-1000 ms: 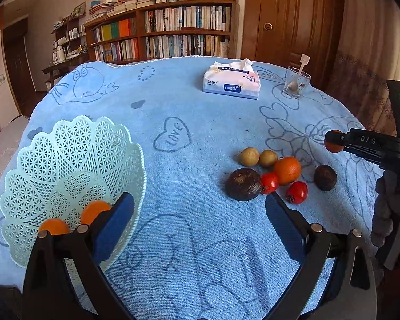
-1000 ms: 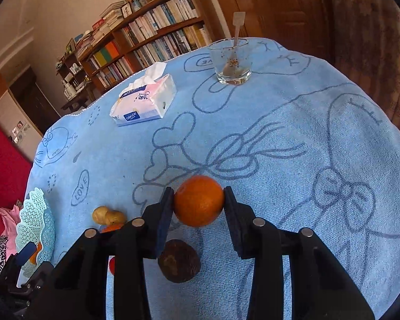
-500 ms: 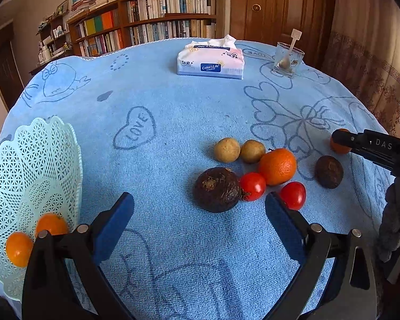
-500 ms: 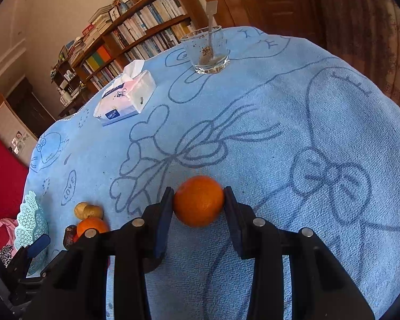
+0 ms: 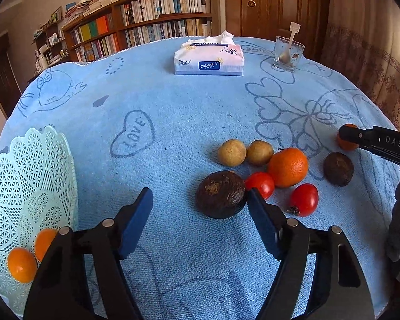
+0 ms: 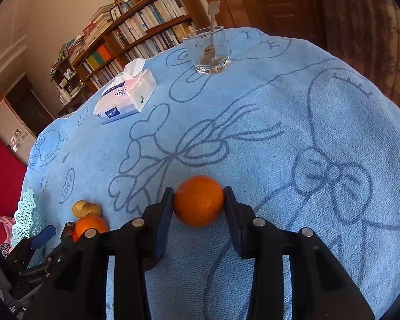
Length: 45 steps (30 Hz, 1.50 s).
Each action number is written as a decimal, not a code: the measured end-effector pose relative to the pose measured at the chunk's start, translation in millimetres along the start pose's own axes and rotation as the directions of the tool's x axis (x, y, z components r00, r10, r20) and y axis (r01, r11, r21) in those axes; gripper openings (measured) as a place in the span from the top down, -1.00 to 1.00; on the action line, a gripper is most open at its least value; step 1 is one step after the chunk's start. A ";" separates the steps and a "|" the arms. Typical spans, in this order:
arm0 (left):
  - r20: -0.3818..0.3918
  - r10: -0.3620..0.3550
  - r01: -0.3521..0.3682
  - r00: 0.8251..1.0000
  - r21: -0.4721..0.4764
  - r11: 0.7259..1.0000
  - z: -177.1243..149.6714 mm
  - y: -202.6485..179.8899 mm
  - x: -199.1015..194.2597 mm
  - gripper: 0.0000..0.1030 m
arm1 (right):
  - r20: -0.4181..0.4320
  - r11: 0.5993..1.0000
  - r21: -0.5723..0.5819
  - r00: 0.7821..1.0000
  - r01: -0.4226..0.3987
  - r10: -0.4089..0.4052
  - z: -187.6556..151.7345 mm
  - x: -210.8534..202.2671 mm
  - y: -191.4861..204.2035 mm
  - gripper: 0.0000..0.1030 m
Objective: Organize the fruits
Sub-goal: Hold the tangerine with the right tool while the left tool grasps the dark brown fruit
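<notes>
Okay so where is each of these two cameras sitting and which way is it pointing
Left wrist: rides the left gripper, which is open, looking across the blue cloth at the fruit cluster, closest the dark brown fruit, with the basket at its left; its own two fingers show.
Right wrist: rides the right gripper, shut on an orange, facing the glass and bookshelf; its own fingers show.
Shared: tissue pack, glass, basket, the loose orange and each other's gripper.

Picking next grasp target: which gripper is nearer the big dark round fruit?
Left. The left gripper is open with the dark fruit just ahead, by its right finger. The right gripper is off to the side, shut on an orange.
</notes>
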<state>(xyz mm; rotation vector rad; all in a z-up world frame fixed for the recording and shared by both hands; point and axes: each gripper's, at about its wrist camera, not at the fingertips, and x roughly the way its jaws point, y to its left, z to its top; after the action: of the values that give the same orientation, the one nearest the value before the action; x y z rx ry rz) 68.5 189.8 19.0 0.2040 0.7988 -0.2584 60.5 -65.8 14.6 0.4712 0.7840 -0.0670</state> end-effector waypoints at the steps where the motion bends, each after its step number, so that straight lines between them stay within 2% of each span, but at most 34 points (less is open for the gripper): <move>1: -0.006 0.003 -0.003 1.000 0.014 1.000 0.7 -2.1 2.5 -0.39 | 0.000 1.000 -0.001 1.000 0.001 -0.001 -0.1 0.1 0.2 0.26; 4: -0.043 -0.015 0.017 0.999 0.034 0.999 1.4 -6.4 14.4 -0.14 | 0.000 1.000 0.000 1.000 0.000 0.000 -0.1 -0.1 -0.2 0.26; 6: -0.042 -0.028 0.029 0.999 0.031 0.999 1.5 -6.6 15.6 -0.10 | 0.000 1.000 0.001 1.000 -0.001 0.001 -0.4 -0.4 -0.5 0.26; 10: -0.042 -0.059 0.059 0.997 0.009 0.998 -0.1 -5.9 11.3 0.19 | 0.000 1.000 0.001 1.000 -0.001 0.001 -0.4 -0.1 -0.5 0.26; 11: -0.042 -0.063 0.064 0.997 0.007 0.998 -1.1 -6.7 9.7 0.21 | 0.001 1.000 -0.001 1.000 0.000 0.000 -0.3 -0.2 -0.5 0.26; 18: -0.028 -0.086 0.085 0.996 -0.031 0.996 -8.0 -5.8 -7.4 0.21 | 0.002 1.000 -0.002 1.000 0.001 -0.001 -0.2 -0.4 -0.7 0.26; 25: 0.062 -0.081 0.084 0.995 -0.039 0.996 -1.8 -3.3 -44.0 0.23 | 0.007 1.000 -0.003 1.000 0.002 -0.002 0.3 -1.9 -0.7 0.26; 28: 0.078 -0.082 0.085 0.994 -0.048 0.995 -1.9 -0.3 -52.7 0.23 | 0.011 1.000 -0.007 1.000 0.005 -0.005 0.3 -2.7 -0.2 0.26; 33: 0.045 -0.119 0.122 0.992 -0.061 0.991 -7.3 -3.2 -47.3 0.20 | 0.013 1.000 -0.015 1.000 0.006 -0.006 -0.3 -3.2 -0.3 0.26; 37: -0.010 -0.167 0.166 0.986 -0.082 0.983 -13.8 -9.4 -32.1 -0.02 | 0.011 1.000 -0.013 1.000 0.004 -0.004 -0.7 -2.9 0.3 0.26; 45: -0.063 -0.162 0.159 0.985 -0.060 0.985 -22.0 -20.3 -7.7 -0.03 | 0.009 1.000 -0.016 1.000 0.004 -0.004 -1.8 -2.4 1.5 0.26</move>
<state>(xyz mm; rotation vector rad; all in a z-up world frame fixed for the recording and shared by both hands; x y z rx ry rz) 42.3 177.7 7.9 0.0967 0.8903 -0.3826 57.9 -63.9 15.8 0.4537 0.7765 -0.0662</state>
